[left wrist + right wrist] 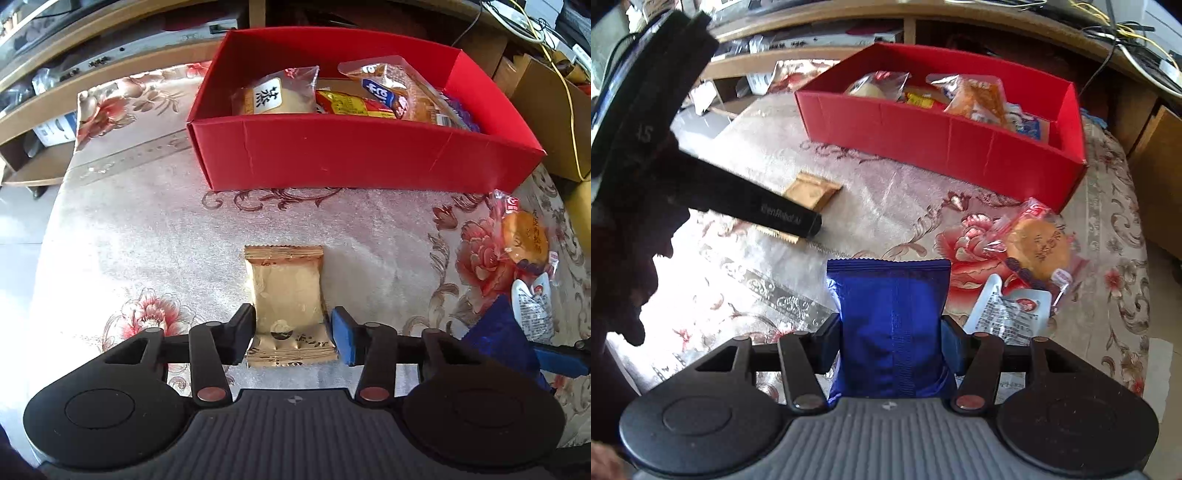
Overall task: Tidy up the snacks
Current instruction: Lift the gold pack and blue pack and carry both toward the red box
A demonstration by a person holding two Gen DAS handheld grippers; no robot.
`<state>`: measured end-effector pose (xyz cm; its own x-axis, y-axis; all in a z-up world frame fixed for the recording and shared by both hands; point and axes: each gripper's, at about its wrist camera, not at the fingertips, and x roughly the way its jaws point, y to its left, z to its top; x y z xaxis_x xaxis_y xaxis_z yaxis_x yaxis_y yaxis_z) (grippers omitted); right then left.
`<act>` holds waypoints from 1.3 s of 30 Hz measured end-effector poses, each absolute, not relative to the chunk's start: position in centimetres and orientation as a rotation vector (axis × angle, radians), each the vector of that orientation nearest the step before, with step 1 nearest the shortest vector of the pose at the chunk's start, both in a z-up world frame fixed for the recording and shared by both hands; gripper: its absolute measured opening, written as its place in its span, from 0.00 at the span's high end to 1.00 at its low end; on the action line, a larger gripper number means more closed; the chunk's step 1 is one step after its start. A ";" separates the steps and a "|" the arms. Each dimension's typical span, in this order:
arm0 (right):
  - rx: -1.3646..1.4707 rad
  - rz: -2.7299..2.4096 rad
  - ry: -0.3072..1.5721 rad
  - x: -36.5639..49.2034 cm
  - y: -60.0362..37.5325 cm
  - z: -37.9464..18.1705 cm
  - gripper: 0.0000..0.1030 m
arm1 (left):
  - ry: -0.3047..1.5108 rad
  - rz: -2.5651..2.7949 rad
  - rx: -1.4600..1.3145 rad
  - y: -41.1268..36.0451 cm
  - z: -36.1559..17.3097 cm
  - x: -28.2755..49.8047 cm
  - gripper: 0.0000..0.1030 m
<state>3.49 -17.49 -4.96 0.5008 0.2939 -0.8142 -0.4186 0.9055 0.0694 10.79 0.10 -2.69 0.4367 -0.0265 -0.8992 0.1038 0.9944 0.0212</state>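
Left gripper [291, 332] is straddling the gold packet [287, 306] on the cloth, jaws apart, ready to pinch, while right gripper [892, 341] is holding the blue packet [891, 325] clamped, probably headed for the red box [945, 136].

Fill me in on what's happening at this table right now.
A person is sorting snacks into a red box using two handheld grippers. The left gripper straddles a gold packet lying on the floral cloth, fingers at its sides. The right gripper is shut on a blue packet. Several snacks already sit in the box; a round pastry and a white sachet lie outside it.
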 end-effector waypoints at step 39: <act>0.016 0.360 0.871 6.0 -21.1 -1.8 0.48 | 1.005 -0.225 -0.001 -1.3 1.6 8.2 0.56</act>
